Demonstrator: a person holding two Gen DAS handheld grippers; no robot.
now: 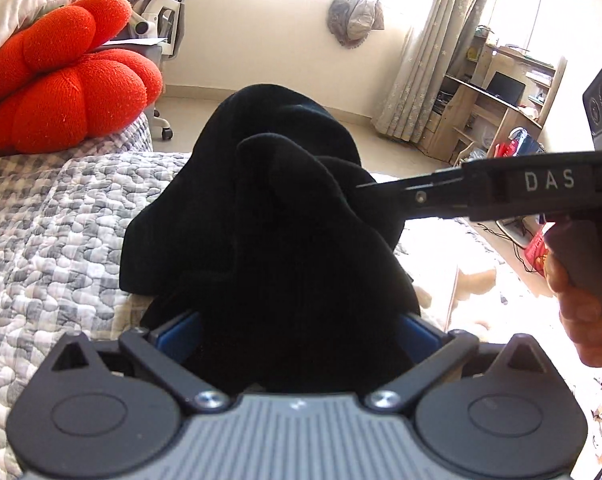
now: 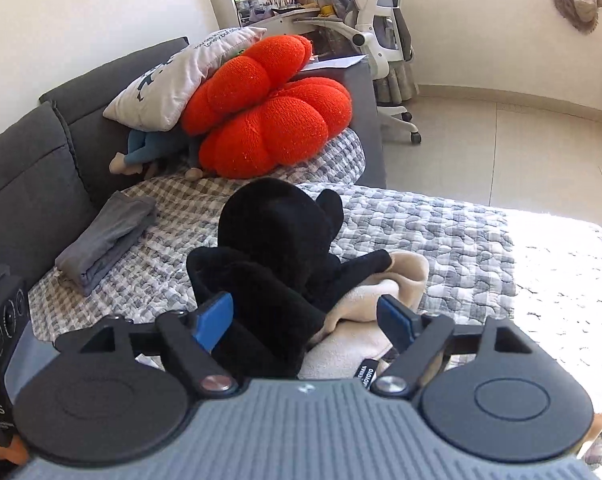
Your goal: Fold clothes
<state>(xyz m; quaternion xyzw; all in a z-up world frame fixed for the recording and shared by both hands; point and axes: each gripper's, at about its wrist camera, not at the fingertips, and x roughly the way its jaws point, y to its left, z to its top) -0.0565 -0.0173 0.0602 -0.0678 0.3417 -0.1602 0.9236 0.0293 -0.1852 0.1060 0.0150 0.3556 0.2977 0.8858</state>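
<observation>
Left gripper fingers spread wide, black garment bunched between them, not pinched. Right gripper fingers also spread, same black garment and a cream garment lying between and just ahead on the bed. Beyond, left of the fingers, a folded grey piece looks done. Black and cream pieces still unfolded.

1. Left gripper points downward, blue pads spread wide at either side of its frame, jaws fully apart.
2. Right gripper tilts down too, jaws standing wide, blue pads well separated.
3. In the left wrist view, the person's right hand wraps the right gripper's handle.
</observation>
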